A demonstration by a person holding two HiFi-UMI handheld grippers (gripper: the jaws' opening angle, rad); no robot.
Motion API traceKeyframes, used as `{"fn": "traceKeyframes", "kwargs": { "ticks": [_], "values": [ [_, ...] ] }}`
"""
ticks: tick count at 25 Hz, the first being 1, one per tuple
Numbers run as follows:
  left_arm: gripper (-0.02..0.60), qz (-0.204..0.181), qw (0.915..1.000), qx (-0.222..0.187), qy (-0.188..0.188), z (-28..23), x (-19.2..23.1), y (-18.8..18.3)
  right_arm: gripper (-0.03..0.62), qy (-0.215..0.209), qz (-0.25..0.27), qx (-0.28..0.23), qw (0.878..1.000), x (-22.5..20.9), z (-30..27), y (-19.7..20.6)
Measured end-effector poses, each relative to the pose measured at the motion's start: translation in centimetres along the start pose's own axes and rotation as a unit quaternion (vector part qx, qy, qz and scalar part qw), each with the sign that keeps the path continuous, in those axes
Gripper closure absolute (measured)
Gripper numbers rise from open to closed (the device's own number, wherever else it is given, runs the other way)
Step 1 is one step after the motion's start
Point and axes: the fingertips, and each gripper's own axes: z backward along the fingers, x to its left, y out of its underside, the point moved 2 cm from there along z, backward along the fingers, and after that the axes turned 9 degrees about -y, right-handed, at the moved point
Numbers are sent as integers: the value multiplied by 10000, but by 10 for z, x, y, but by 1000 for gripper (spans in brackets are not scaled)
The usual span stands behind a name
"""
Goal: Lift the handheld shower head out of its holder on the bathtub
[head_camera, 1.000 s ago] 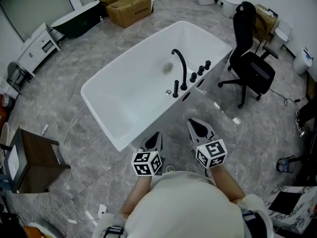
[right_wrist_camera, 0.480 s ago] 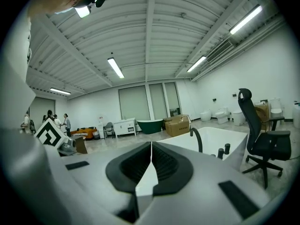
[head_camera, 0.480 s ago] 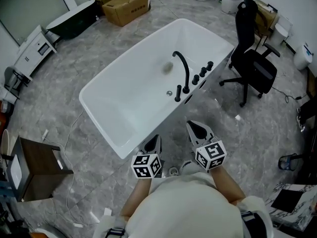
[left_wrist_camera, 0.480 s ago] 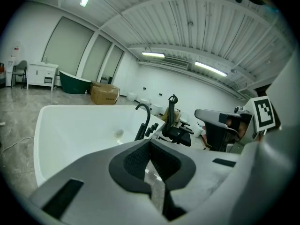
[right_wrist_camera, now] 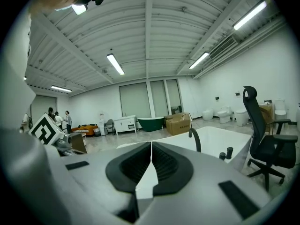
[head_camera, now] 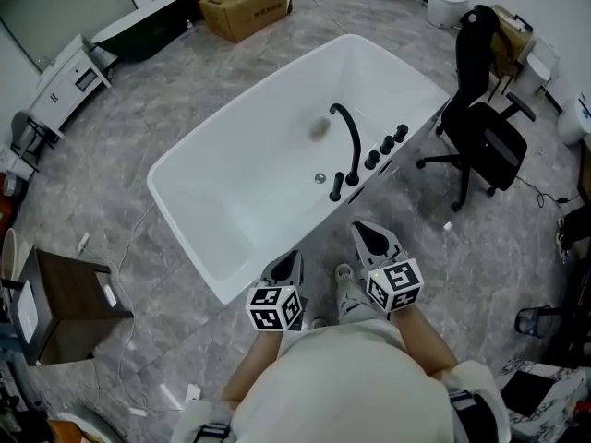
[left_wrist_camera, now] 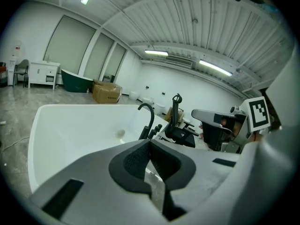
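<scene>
A white bathtub (head_camera: 249,183) fills the middle of the head view. On its near right rim stand a black arched spout (head_camera: 349,141), three black knobs (head_camera: 386,146) and a short black upright piece (head_camera: 336,187), the handheld shower head in its holder. My left gripper (head_camera: 288,264) and right gripper (head_camera: 367,236) hover over the floor just short of that rim, both shut and empty. The left gripper view shows the spout (left_wrist_camera: 149,118) beyond the shut left gripper (left_wrist_camera: 150,144). In the right gripper view the spout (right_wrist_camera: 194,139) rises past the shut right gripper (right_wrist_camera: 151,146).
A black office chair (head_camera: 485,127) stands right of the tub. A cardboard box (head_camera: 245,3) and a dark tub (head_camera: 148,21) lie beyond it. A brown wooden stand (head_camera: 65,307) sits at the left. The person's shoe (head_camera: 343,289) shows between the grippers.
Both grippers have moved closer to the tub's near rim and a little lower, still shut. The tub fittings now sit nearer in the head view, and a shoe has come into sight.
</scene>
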Motion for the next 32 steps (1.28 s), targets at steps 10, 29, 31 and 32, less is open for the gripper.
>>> {"fn": "traceKeyframes", "kwargs": {
  "ticks": [10,29,31,32],
  "values": [
    [561,74,9998,-75,-197,-54,-18,-34,574,-318,263,247,9988,-63,-41,-13],
    [561,559,9934,-165,-988,-132,-24,-57,511,-1313,418,1299,9819,-152,-115,51],
    [561,612,9924,-158,-1058,-137,-24,-57,445,-1351,399,1433,9796,-158,-122,63],
    [561,639,9919,-153,-1092,-139,-23,-58,436,-1374,402,1498,9783,-161,-126,69]
  ]
}}
